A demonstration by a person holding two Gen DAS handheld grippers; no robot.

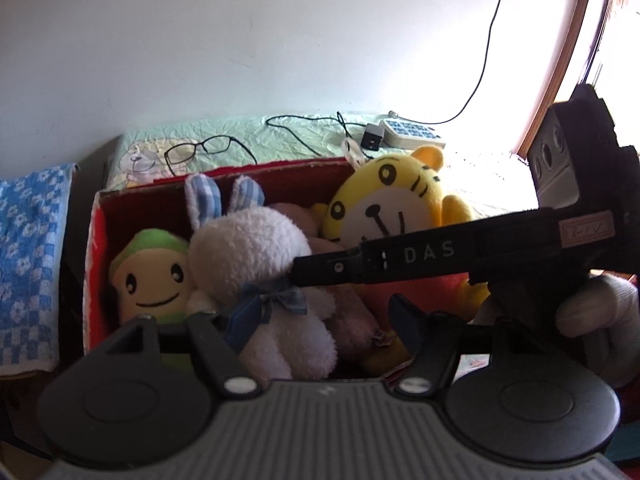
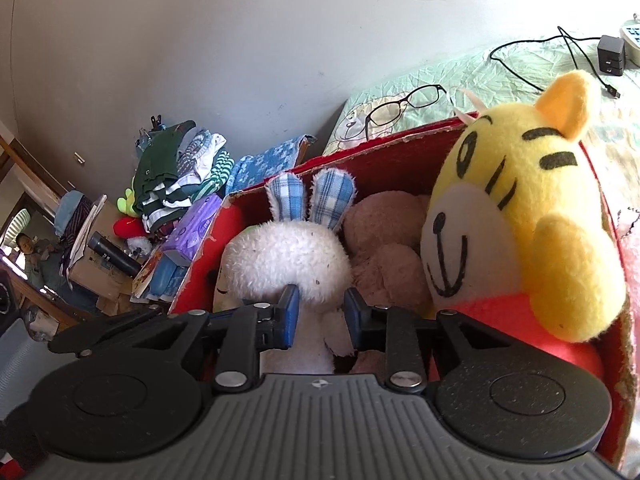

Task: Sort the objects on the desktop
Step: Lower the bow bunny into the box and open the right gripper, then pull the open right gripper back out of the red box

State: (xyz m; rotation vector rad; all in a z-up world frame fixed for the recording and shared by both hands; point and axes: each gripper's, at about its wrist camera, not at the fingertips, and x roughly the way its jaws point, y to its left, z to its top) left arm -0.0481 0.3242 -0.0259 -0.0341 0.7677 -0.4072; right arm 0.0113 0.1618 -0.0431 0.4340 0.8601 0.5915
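A red cardboard box (image 1: 94, 240) (image 2: 400, 136) holds several plush toys: a white rabbit (image 1: 248, 252) (image 2: 288, 256) with blue checked ears, a yellow tiger (image 1: 384, 204) (image 2: 532, 200), a green-capped smiling doll (image 1: 154, 276) and a pink-brown plush (image 2: 384, 240). My right gripper (image 2: 320, 312) has its blue pads pressed on either side of the rabbit's neck. In the left wrist view it comes in from the right as a long black finger (image 1: 400, 260). My left gripper (image 1: 300, 316) stands half open astride the rabbit's lower body, with gaps at both fingers.
Behind the box, on a pale green cloth (image 1: 280, 136), lie black glasses (image 1: 208, 148) (image 2: 404, 106), a charger with its cable (image 1: 372, 136) (image 2: 610, 56) and a white calculator (image 1: 412, 132). A blue flowered towel (image 1: 28, 260) hangs at left. Folded clothes (image 2: 180, 172) and clutter lie beyond.
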